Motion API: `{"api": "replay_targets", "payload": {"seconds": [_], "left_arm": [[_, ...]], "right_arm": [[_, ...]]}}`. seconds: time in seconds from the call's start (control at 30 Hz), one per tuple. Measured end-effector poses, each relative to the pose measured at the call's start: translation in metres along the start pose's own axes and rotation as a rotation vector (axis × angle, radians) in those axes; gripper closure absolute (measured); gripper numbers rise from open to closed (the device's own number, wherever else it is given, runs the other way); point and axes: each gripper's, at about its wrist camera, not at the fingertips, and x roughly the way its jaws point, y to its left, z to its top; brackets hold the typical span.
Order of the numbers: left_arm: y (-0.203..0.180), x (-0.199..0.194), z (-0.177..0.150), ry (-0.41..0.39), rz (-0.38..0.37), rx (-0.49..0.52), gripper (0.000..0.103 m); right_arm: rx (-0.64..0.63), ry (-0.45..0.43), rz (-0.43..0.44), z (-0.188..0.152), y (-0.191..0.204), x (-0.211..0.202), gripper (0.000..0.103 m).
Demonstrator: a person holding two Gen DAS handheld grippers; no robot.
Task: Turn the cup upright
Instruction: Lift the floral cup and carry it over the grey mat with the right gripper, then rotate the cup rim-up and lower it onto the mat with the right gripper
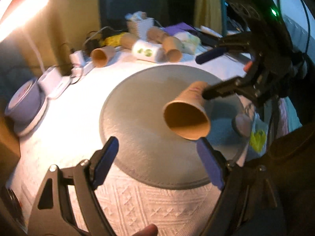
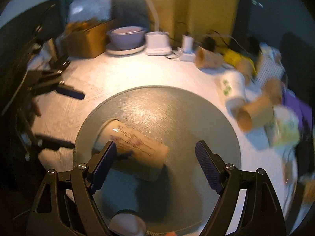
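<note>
Here we have the cup (image 1: 187, 116) on its side on the grey mat (image 1: 137, 106), its mouth toward our left gripper (image 1: 157, 161), nothing inside. Our right gripper (image 2: 155, 165) hangs over the cup, fingers spread wide with 1 near its base, gripping nothing, probably lined up to tip it. The left gripper is also spread apart and idle. At the table (image 2: 118, 72) edge, several more cups (image 1: 102, 56) lie tipped.

Bare grey mat (image 1: 137, 102) around cup (image 1: 187, 118); spare cups (image 1: 157, 47) crowd behind.
</note>
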Motion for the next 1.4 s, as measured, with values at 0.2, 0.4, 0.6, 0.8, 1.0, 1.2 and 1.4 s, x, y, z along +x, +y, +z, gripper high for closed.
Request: {"api": "replay_targets", "payload": {"seconds": [0.2, 0.4, 0.6, 0.8, 1.0, 1.2, 1.4], "left_arm": [[0.013, -0.016, -0.021, -0.048, -0.007, -0.109, 0.02], [0.028, -0.015, -0.034, -0.059, -0.023, -0.176, 0.02], [0.043, -0.022, -0.043, -0.096, -0.039, -0.226, 0.02], [0.051, -0.025, -0.052, -0.101, -0.02, -0.251, 0.02], [0.054, -0.021, -0.058, -0.087, -0.004, -0.26, 0.02], [0.054, -0.02, -0.058, -0.089, -0.024, -0.266, 0.02], [0.058, -0.019, -0.056, -0.086, -0.022, -0.276, 0.02]], "right_arm": [[-0.191, 0.091, 0.018, 0.015, 0.025, 0.013, 0.018], [-0.343, 0.203, 0.008, 0.02, 0.047, 0.031, 0.018], [-0.432, 0.266, 0.013, 0.028, 0.068, 0.051, 0.018], [-0.523, 0.343, -0.032, 0.033, 0.082, 0.079, 0.018], [-0.565, 0.398, -0.053, 0.039, 0.088, 0.099, 0.018], [-0.565, 0.456, -0.043, 0.043, 0.086, 0.113, 0.019], [-0.53, 0.431, -0.022, 0.051, 0.077, 0.11, 0.021]]}}
